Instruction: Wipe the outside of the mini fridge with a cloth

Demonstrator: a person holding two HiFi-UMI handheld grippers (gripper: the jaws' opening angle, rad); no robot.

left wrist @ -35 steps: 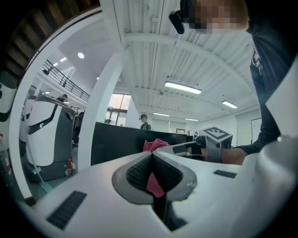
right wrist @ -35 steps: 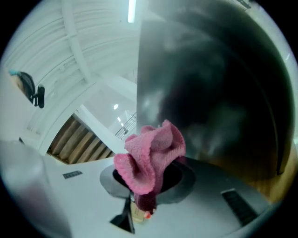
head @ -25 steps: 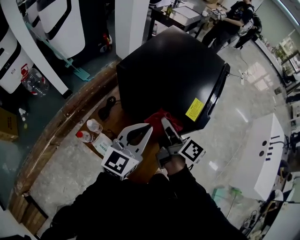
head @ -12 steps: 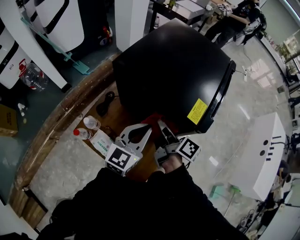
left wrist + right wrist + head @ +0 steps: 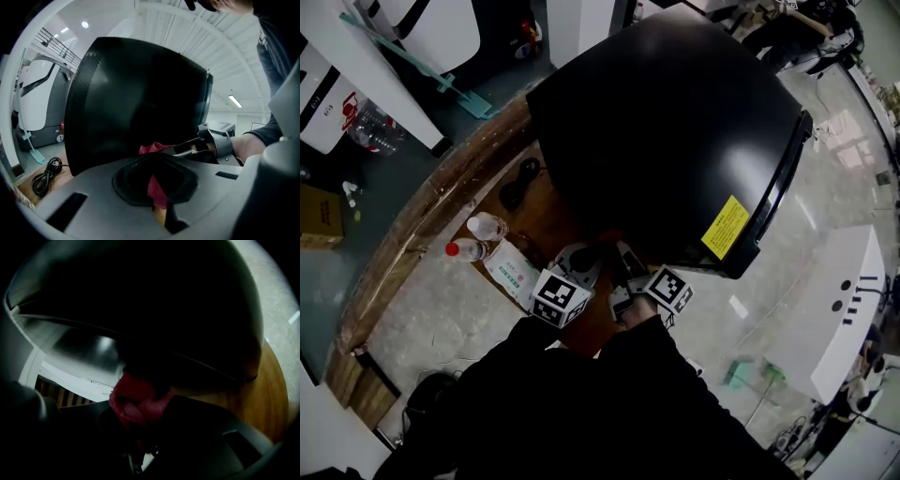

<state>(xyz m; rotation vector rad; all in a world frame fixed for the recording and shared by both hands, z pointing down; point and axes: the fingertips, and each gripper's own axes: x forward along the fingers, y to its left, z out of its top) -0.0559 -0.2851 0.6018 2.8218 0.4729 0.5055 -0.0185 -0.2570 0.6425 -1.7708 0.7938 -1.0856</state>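
Both lower against the mini fridge [image 5: 675, 122] than before — right gripper [image 5: 625, 269] clamped on cloth [image 5: 133, 399], left gripper [image 5: 582, 262] pinched together.

A: Finish of mini fridge [image 5: 666, 122]?
B: Black, smooth, glossy on top. The side panel looks duller, with a fine grain.
A: And the cloth [image 5: 133, 399]?
B: Red, soft weave, matt. The surface [image 5: 274, 394] is brown wood with a slight sheen.
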